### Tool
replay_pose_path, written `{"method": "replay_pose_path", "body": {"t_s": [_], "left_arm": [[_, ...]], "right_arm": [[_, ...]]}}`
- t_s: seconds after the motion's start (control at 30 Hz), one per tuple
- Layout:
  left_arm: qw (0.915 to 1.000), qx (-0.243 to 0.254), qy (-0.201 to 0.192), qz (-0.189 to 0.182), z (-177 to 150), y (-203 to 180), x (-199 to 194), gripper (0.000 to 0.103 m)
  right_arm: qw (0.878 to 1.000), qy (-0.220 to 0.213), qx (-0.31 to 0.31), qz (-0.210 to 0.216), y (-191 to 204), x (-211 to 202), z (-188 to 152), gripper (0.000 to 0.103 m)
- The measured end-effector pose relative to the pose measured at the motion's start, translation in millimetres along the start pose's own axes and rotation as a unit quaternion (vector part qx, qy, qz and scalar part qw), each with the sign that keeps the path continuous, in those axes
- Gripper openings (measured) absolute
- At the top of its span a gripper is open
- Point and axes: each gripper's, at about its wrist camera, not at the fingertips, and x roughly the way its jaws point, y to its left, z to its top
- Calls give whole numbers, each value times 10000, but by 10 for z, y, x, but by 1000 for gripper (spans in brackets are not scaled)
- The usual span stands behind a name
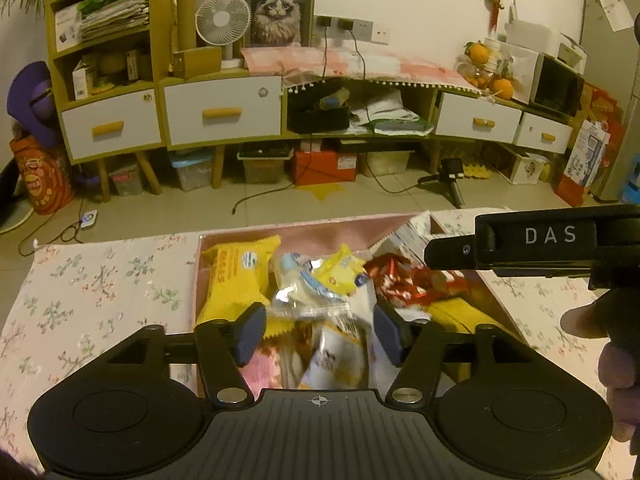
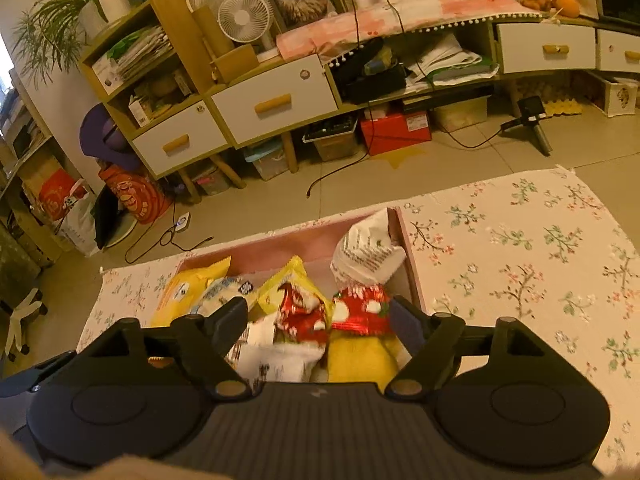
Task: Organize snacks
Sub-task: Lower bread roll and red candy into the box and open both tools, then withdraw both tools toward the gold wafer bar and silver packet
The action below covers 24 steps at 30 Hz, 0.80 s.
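A pink box (image 1: 304, 227) on the floral cloth holds several snack packs: a yellow pack (image 1: 234, 280), a clear and white packet (image 1: 316, 300) and red wrapped snacks (image 1: 404, 280). My left gripper (image 1: 318, 330) is open above the box, its pads either side of the clear packet. In the right wrist view the same box (image 2: 288, 246) shows yellow packs (image 2: 184, 292), red wrapped snacks (image 2: 360, 308) and a white bag (image 2: 368, 252). My right gripper (image 2: 320, 320) is open over the red snacks; it also shows in the left wrist view (image 1: 440, 254), where its fingertips cannot be made out.
The floral cloth (image 2: 520, 264) covers the table around the box. Beyond the table edge is tiled floor with cables (image 1: 248, 200) and a small tripod (image 1: 452, 180). A long wooden cabinet (image 1: 224, 112) with white drawers stands against the far wall.
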Motion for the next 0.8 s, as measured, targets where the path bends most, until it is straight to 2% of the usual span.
{"method": "replay_pose_path", "body": {"t_s": [0.07, 0.23, 0.57, 0.8], "left_arm": [[10000, 5, 4, -21, -48, -20, -75, 67], [10000, -19, 72, -10, -187, -54, -251, 70], [9994, -55, 294, 149, -451, -27, -540, 85], [9991, -220, 288, 239, -658, 44, -713, 97]], "right_arm": [[10000, -7, -57, -19, 11, -59, -44, 82], [9998, -53, -196, -39, 46, -217, -168, 94], [9996, -38, -270, -80, 107, -434, -424, 99], [9991, -61, -413, -93, 185, -510, -619, 103]]}}
